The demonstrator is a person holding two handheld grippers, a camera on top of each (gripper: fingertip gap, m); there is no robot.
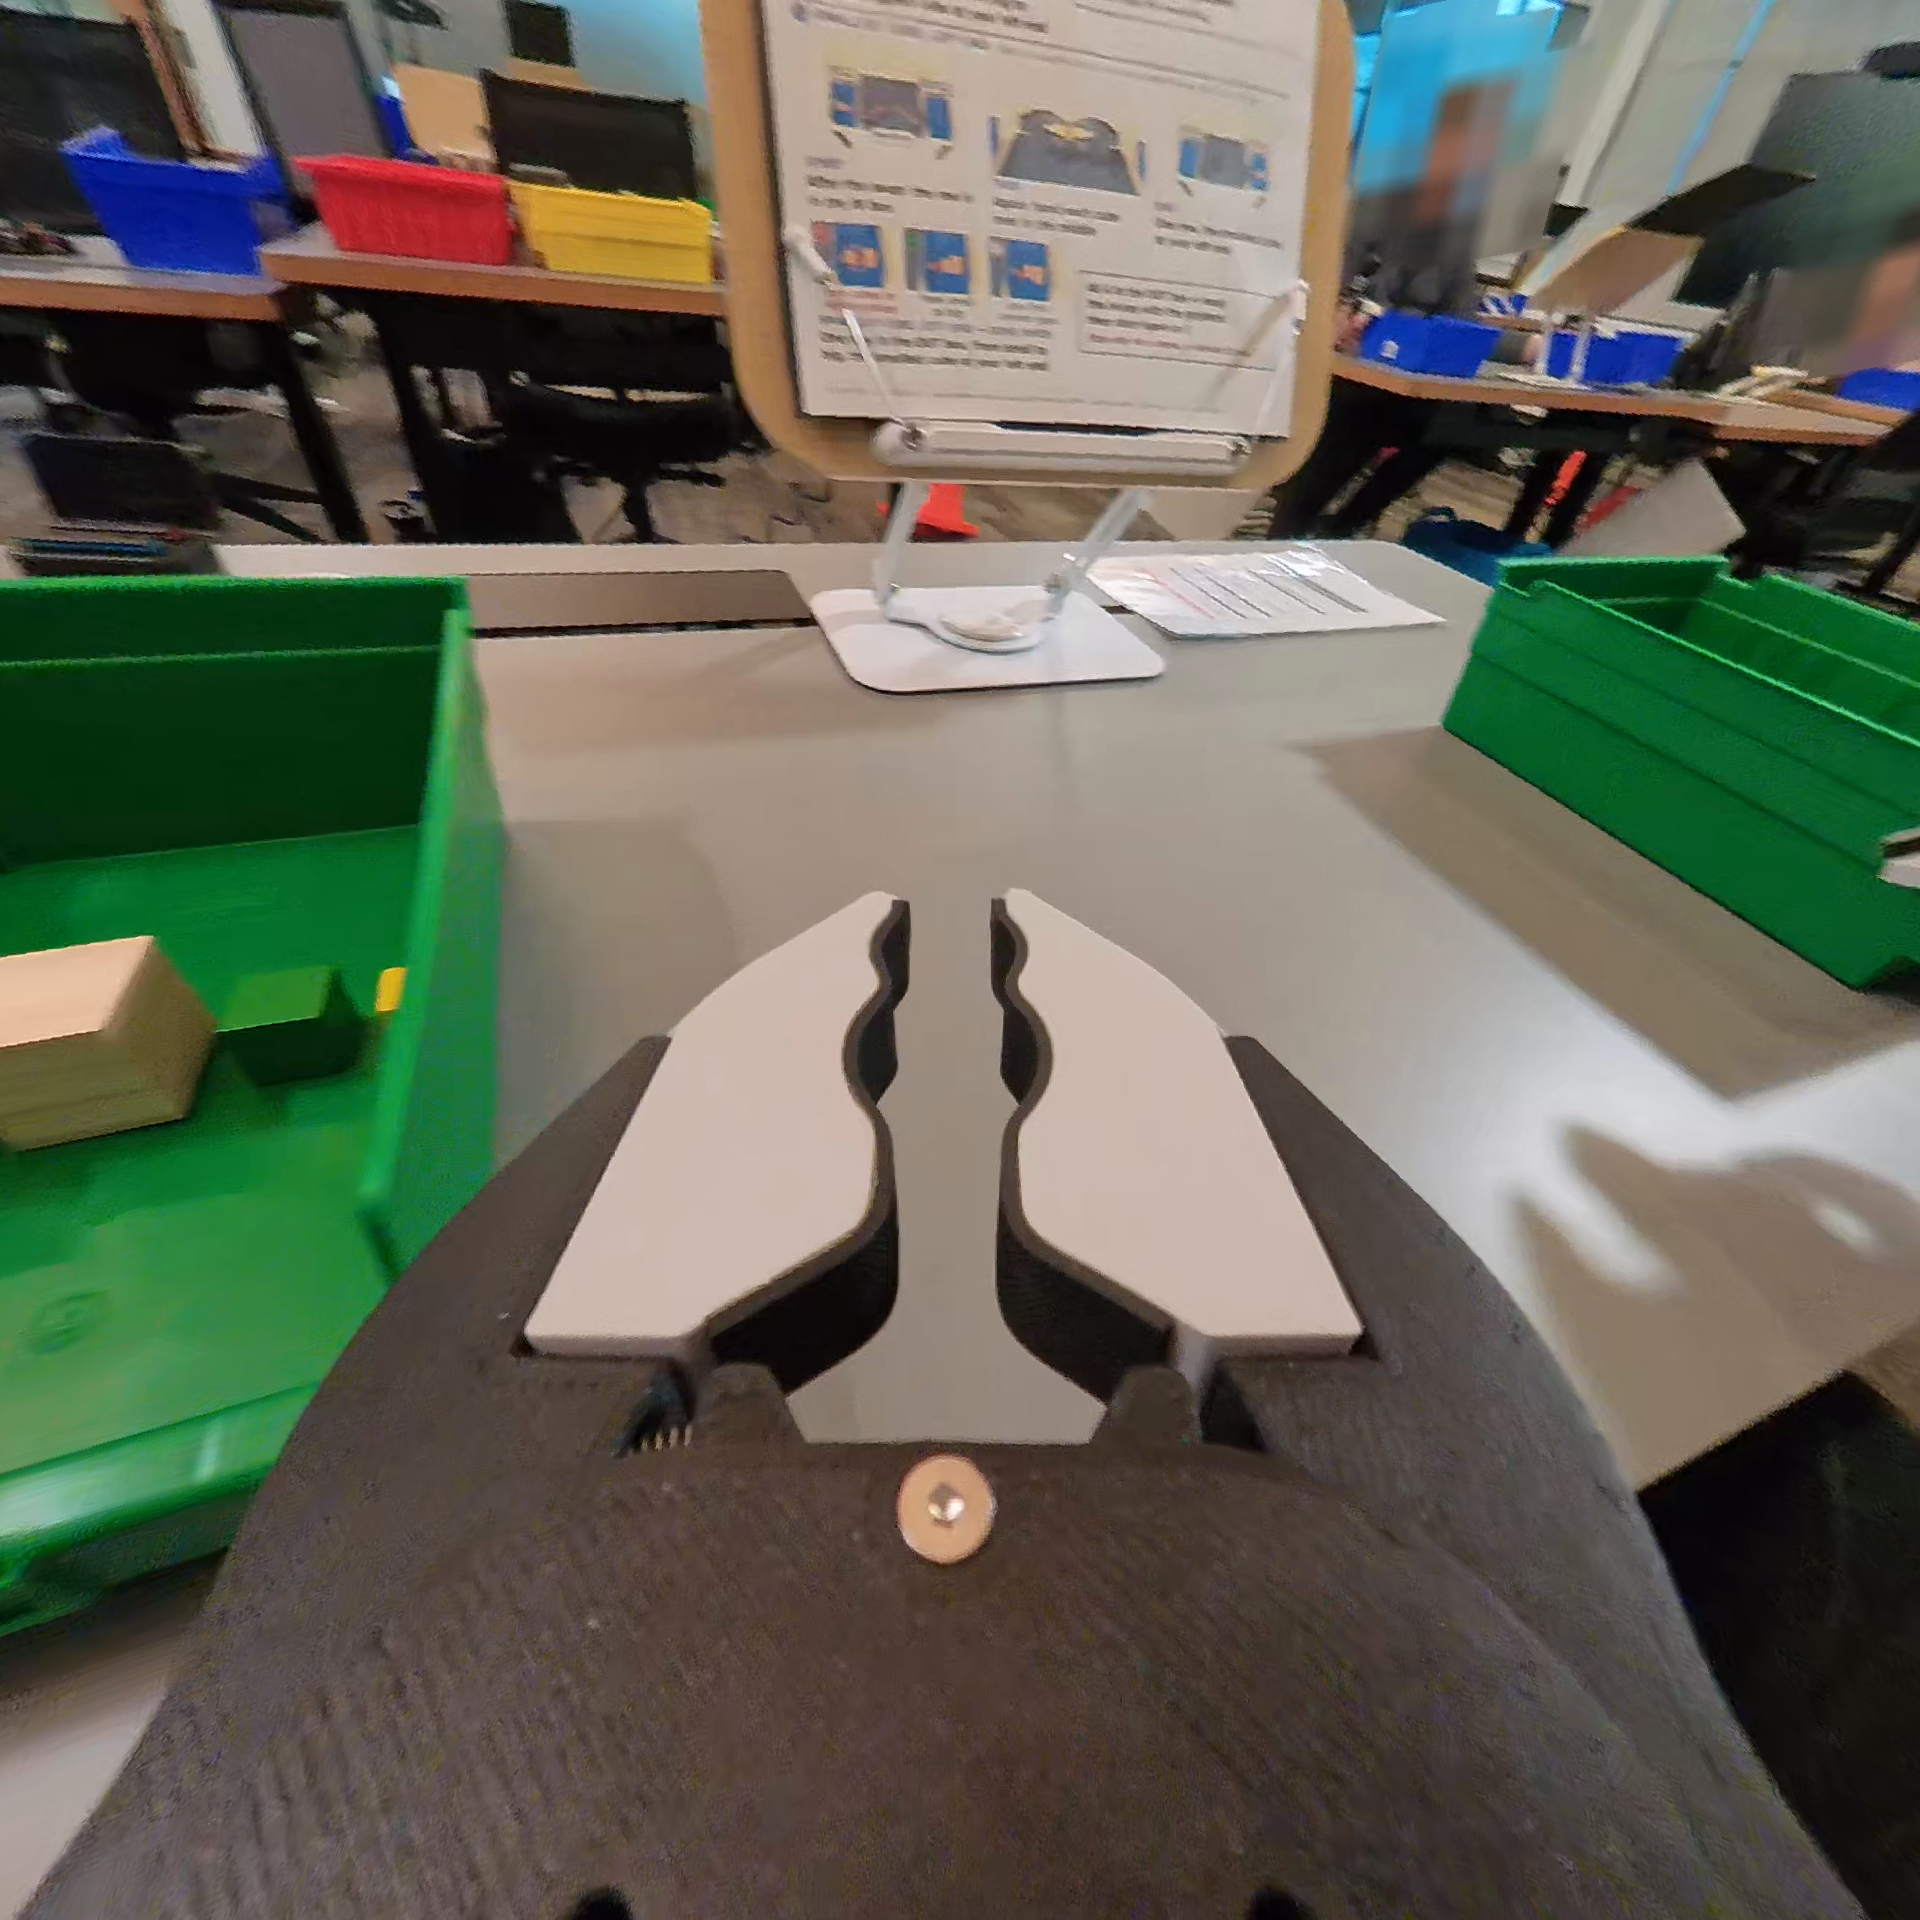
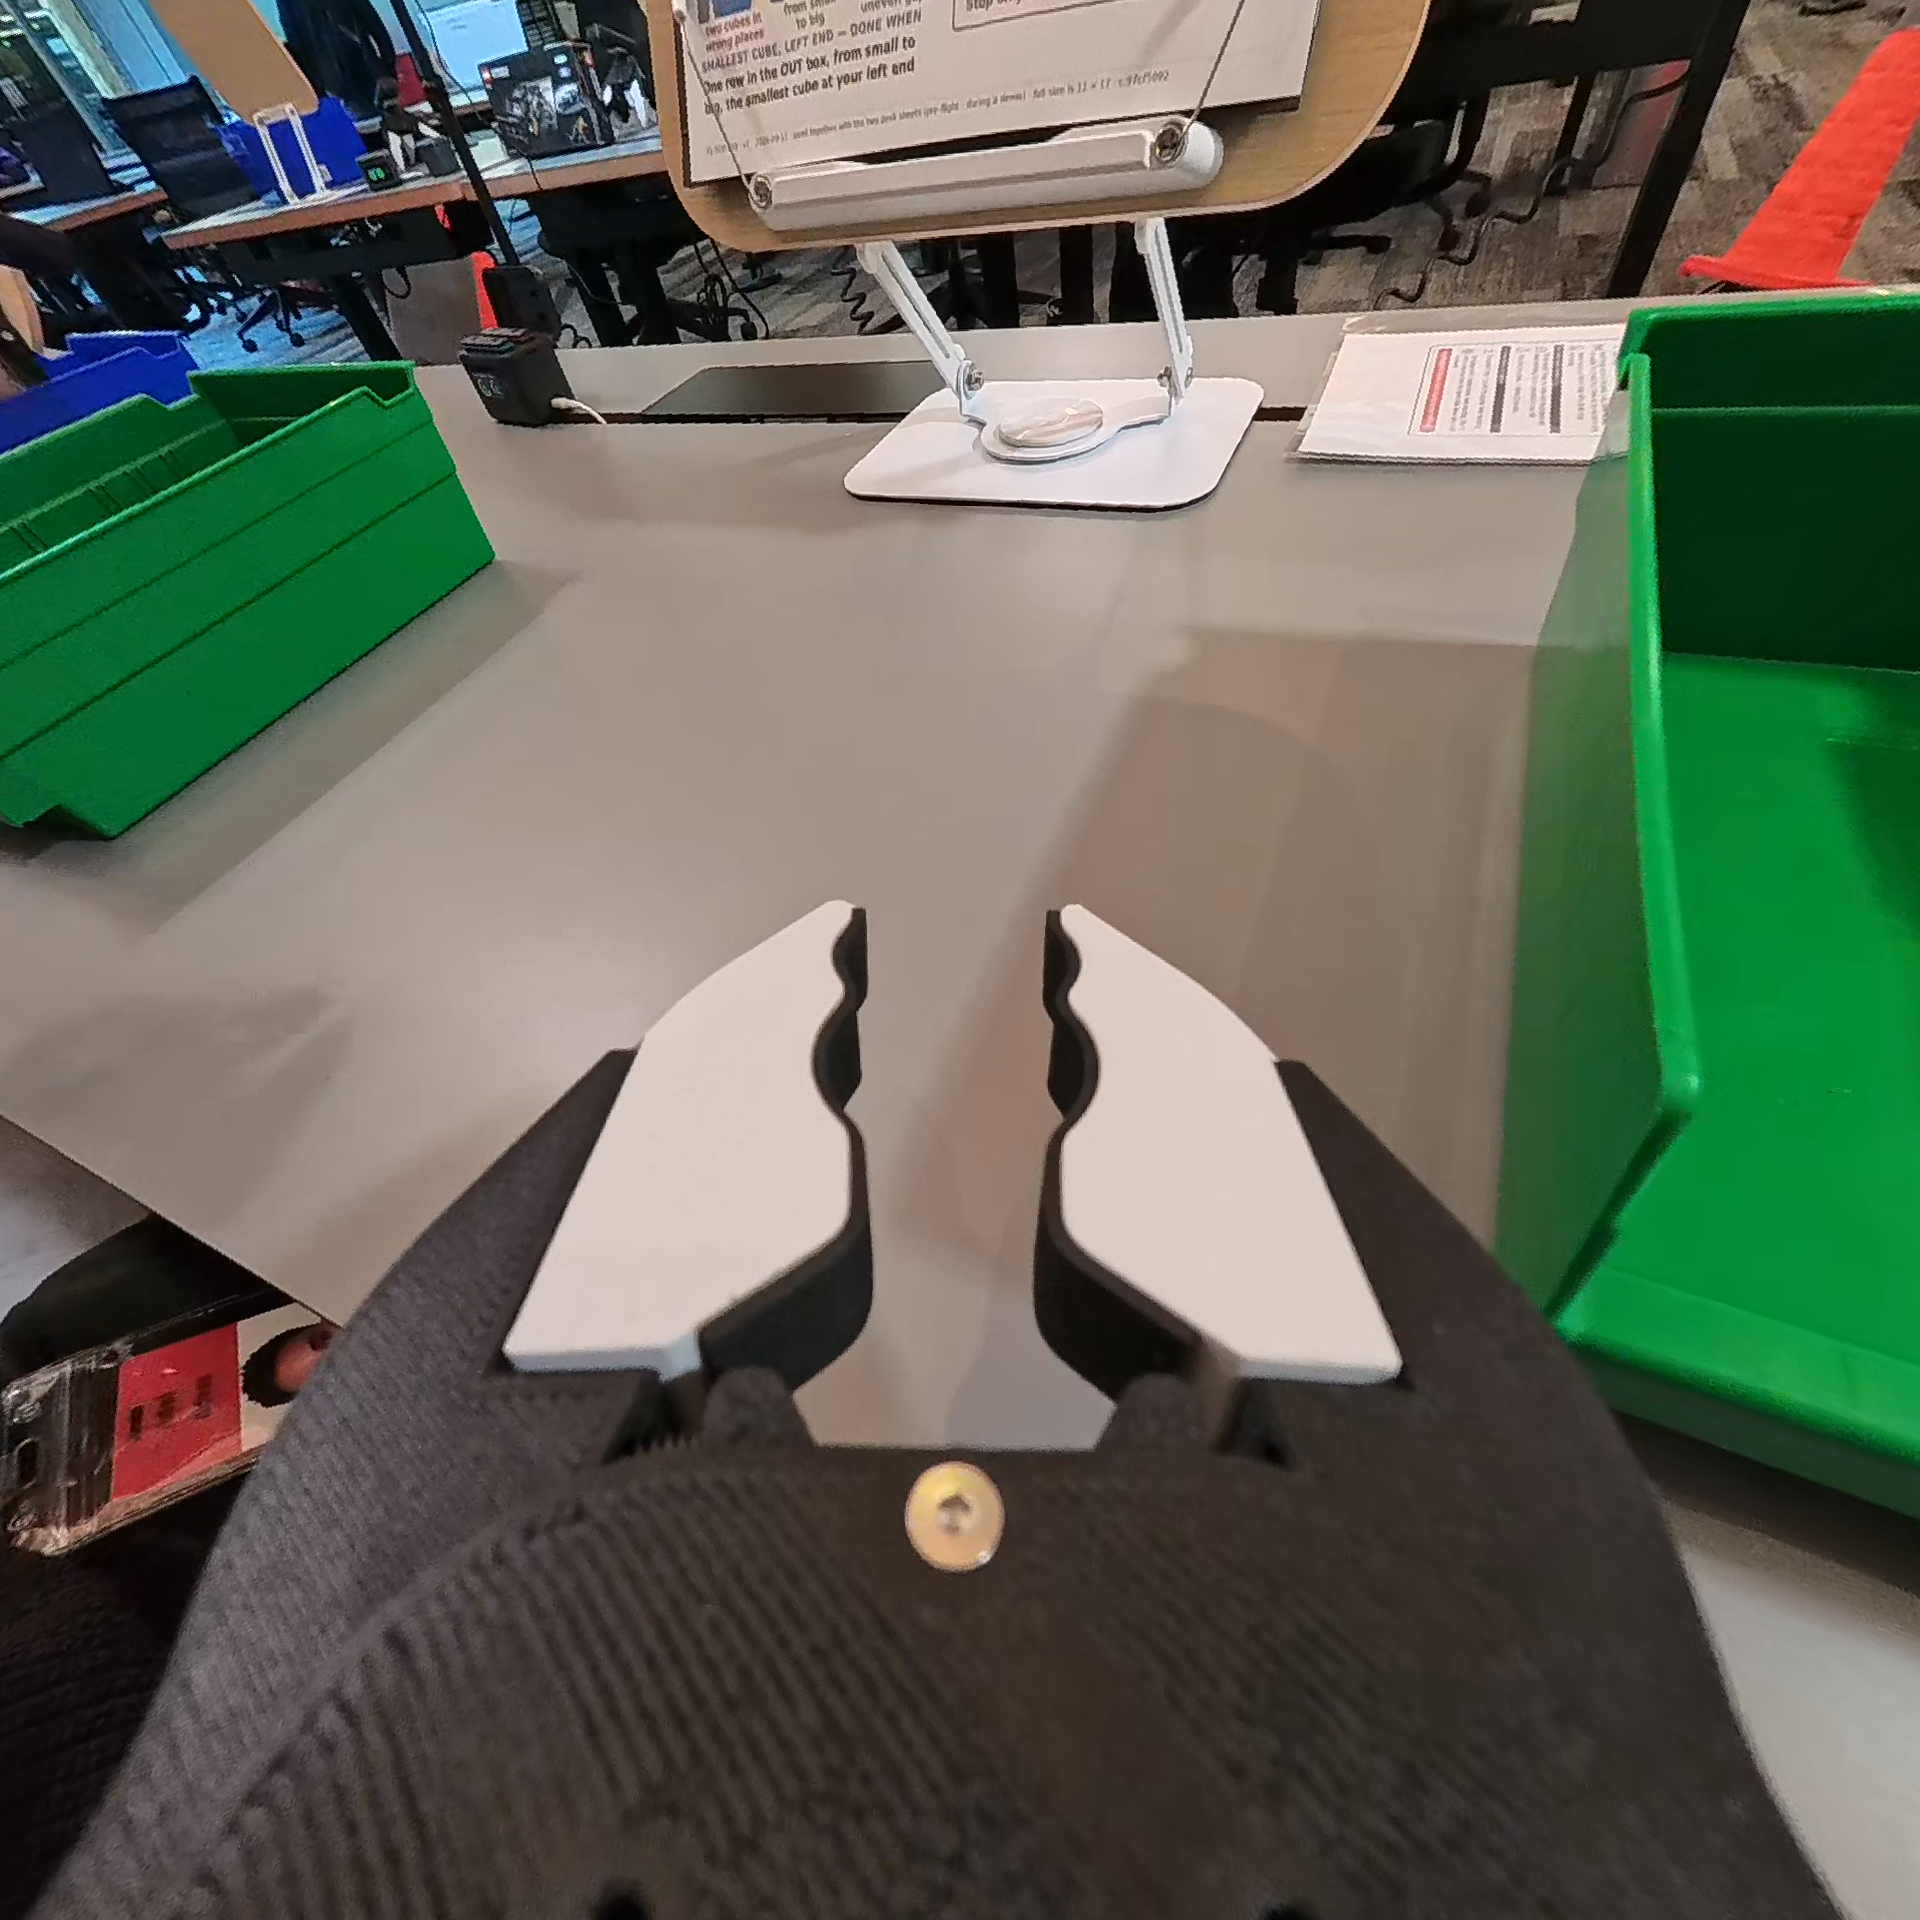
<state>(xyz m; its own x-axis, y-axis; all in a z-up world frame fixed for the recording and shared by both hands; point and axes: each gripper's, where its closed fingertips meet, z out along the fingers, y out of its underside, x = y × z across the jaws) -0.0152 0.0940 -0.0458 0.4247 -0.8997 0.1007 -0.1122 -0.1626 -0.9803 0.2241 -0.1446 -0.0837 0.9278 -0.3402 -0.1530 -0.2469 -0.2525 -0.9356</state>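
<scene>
Grey table (image 1: 1039,831) fills both views. Two green bins on it: left bin (image 1: 436,935) sits just beside the left gripper (image 1: 948,904), right bin (image 2: 1662,935) just beside the right gripper (image 2: 951,914). Doc stand (image 2: 1049,447) w/ printed sheet at table's far side, straight ahead of both grippers, well apart from them; loose printed page (image 2: 1455,395) lies near its base. Left gripper: jaws apart by a narrow gap, nothing between, only bare table past the tips. Right gripper: jaws apart, gap a bit wider, also empty. Inside left bin, off to the left of the left jaws: wooden block (image 1: 94,1039), dark green block (image 1: 301,1023) just beside it, and a small yellow bit (image 1: 392,987) near the wall.
</scene>
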